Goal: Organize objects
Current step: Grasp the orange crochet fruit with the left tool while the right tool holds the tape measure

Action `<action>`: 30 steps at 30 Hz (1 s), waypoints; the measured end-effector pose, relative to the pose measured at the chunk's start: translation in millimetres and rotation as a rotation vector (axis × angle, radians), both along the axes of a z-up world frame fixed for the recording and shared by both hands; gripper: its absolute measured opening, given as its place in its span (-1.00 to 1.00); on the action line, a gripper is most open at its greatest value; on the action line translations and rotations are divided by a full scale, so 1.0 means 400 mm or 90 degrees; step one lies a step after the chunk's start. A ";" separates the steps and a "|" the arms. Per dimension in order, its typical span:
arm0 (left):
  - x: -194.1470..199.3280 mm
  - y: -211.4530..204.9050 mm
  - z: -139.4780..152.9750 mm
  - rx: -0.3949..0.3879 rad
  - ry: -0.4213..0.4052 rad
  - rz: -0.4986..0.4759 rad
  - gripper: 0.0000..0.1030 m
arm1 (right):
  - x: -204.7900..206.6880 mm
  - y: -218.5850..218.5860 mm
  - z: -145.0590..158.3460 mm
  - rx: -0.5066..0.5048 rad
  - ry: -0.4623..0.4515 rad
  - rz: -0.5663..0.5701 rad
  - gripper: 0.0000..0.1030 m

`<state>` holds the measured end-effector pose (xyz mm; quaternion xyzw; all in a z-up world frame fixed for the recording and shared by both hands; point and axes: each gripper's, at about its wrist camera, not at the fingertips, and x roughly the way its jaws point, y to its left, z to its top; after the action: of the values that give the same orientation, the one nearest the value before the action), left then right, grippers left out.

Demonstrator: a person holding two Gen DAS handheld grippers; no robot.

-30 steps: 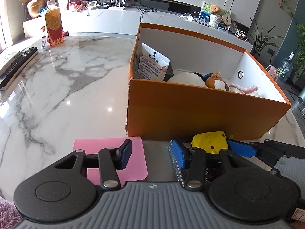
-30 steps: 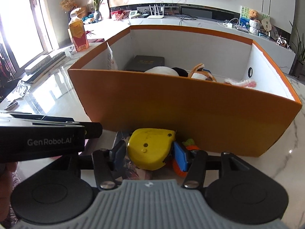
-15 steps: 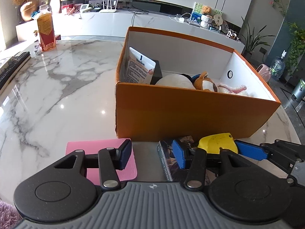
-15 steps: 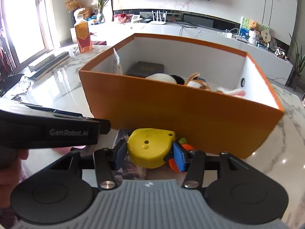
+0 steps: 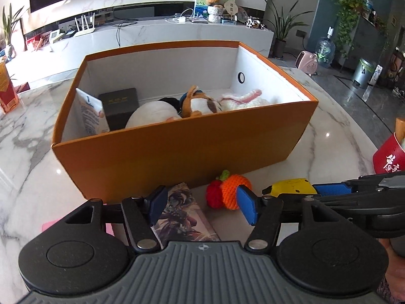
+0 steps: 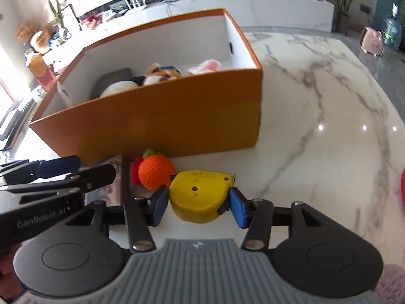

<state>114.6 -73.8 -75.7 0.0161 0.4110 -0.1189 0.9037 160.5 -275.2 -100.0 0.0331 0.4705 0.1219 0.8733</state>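
The right tongs (image 6: pixel 198 206) pinch the yellow tape measure (image 6: pixel 200 196) low over the worktop (image 6: pixel 316 116), where its smooth case may slip short of the orange box (image 6: pixel 157 121), while the left tongs (image 5: pixel 201 206) gape wide and empty.

Left hand-held gripper (image 5: pixel 201 204): jaws spread wide, nothing between the pads, lower centre of frame. Right hand-held gripper (image 6: pixel 198 206): pads against both sides of a yellow body, lower centre of frame.
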 end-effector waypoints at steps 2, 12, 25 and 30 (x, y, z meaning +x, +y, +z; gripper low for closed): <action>0.005 -0.015 -0.003 0.016 -0.004 -0.009 0.39 | 0.007 -0.001 -0.011 -0.002 0.014 -0.009 0.05; 0.023 -0.042 -0.025 0.033 -0.002 -0.014 0.38 | 0.037 -0.041 -0.054 0.040 0.087 -0.060 0.05; 0.037 -0.103 -0.074 0.061 0.006 -0.090 0.33 | 0.042 -0.104 -0.046 0.116 0.105 -0.121 0.06; 0.034 -0.140 -0.096 0.116 -0.020 -0.102 0.32 | 0.048 -0.101 -0.052 0.119 0.108 -0.117 0.06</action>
<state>128.0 -129.6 -113.9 0.1328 0.4031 -0.1523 0.8926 179.7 -315.6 -120.9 0.1673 0.5239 0.0813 0.8312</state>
